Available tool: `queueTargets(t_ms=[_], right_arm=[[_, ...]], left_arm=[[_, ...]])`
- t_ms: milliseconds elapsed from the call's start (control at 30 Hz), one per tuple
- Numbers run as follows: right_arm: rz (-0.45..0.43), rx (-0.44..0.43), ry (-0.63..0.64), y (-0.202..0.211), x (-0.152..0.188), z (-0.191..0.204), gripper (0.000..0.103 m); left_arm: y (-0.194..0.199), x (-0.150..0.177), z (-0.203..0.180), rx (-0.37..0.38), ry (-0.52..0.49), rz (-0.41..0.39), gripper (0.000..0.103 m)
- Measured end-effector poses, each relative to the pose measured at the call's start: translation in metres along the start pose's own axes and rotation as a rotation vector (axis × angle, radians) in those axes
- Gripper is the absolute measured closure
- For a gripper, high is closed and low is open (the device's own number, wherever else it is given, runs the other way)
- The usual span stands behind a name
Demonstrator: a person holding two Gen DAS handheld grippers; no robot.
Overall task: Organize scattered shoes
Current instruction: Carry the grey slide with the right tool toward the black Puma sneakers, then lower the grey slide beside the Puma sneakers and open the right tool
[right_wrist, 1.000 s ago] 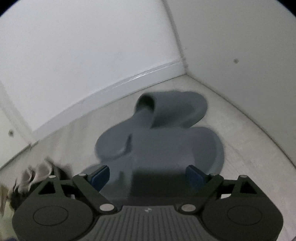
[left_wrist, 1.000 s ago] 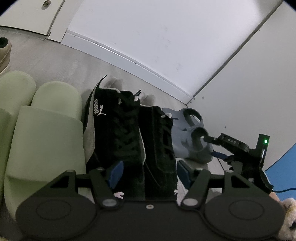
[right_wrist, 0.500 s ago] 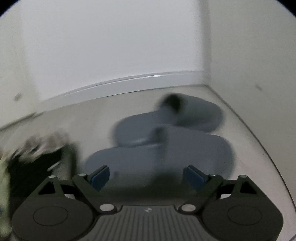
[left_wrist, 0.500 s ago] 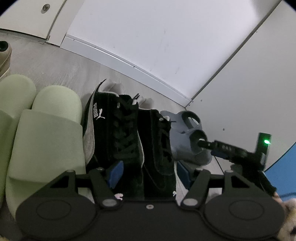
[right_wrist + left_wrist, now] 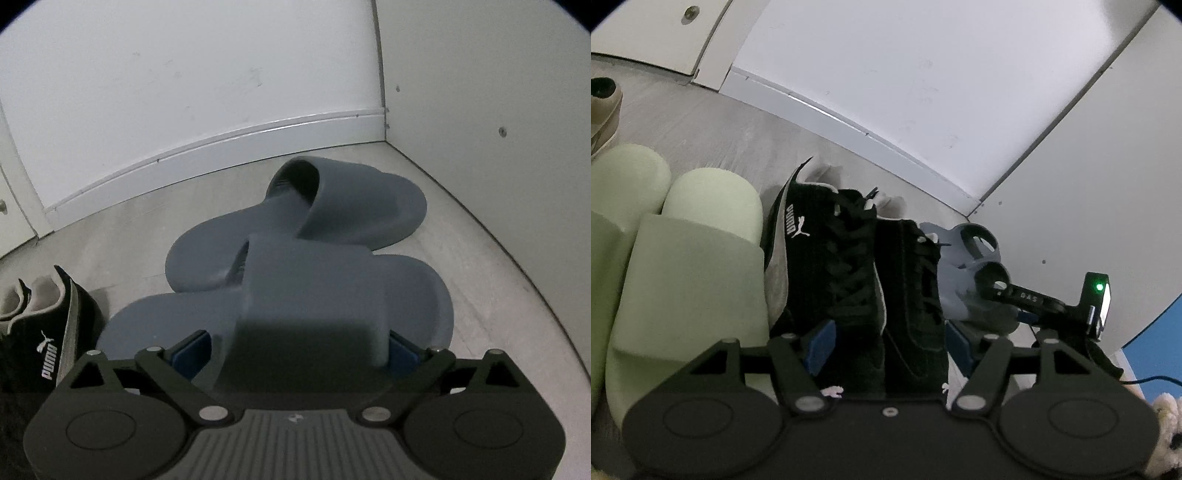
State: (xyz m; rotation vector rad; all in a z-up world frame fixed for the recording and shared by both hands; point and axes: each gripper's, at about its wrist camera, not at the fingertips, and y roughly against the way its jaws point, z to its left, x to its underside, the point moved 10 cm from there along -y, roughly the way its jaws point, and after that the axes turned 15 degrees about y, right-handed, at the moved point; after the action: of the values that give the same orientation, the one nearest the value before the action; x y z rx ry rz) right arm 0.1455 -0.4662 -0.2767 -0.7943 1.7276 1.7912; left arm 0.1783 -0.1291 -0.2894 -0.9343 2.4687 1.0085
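Straddling the near grey slide (image 5: pixel 332 295) from the near side, the right gripper (image 5: pixel 299 350) has its blue pads (image 5: pixel 190 350) spread on either side of the strap; whether they touch it is hard to tell, since the strap hides their inner faces. This slide lies with its long axis left to right, toe to the right. Just beyond it, the far grey slide (image 5: pixel 351 206) runs at a slant, toe at far right, its heel end partly hidden behind the near strap. Both sit on the floor (image 5: pixel 480 258) in the corner where two walls meet.

At the left wrist, the left gripper (image 5: pixel 886 341) is spread around the heels of two black sneakers (image 5: pixel 857 273), which point away toward the baseboard (image 5: pixel 849 122); the heels are cut off by the gripper body. Left of them lie green slides (image 5: pixel 683 266), also pointing away. The right gripper (image 5: pixel 1027 299) shows at right, its tips at the grey slides (image 5: pixel 975 258).
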Motion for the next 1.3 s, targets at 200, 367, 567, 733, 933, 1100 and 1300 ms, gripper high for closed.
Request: queueTargets(t_ms=[200, 367, 567, 733, 933, 1100, 1300], right_arm=[[0.037, -0.079, -0.091, 0.009, 0.002, 0.012, 0.004], [0.082, -0.085, -0.147, 0.021, 0.011, 0.022, 0.004], [0.152, -0.162, -0.237, 0.037, 0.027, 0.040, 0.004], [0.216, -0.279, -0.205, 0.051, 0.042, 0.079, 0.004], [0.268, -0.403, -0.031, 0.072, 0.052, 0.130, 0.005], [0.106, -0.400, 0.005, 0.103, 0.028, 0.122, 0.005], [0.168, -0.259, 0.071, 0.083, 0.022, 0.095, 0.004]], left_arm=[[0.001, -0.002, -0.001, 0.009, -0.005, -0.012, 0.036], [0.003, 0.000, -0.003, 0.010, -0.013, -0.012, 0.036], [0.004, 0.001, -0.005, 0.011, -0.016, -0.016, 0.036], [0.005, 0.002, -0.007, 0.013, -0.022, -0.017, 0.036], [0.007, 0.002, -0.007, 0.016, -0.023, -0.024, 0.035], [0.007, 0.002, -0.008, 0.014, -0.022, -0.020, 0.035], [0.007, 0.002, -0.008, 0.011, -0.026, -0.019, 0.035]])
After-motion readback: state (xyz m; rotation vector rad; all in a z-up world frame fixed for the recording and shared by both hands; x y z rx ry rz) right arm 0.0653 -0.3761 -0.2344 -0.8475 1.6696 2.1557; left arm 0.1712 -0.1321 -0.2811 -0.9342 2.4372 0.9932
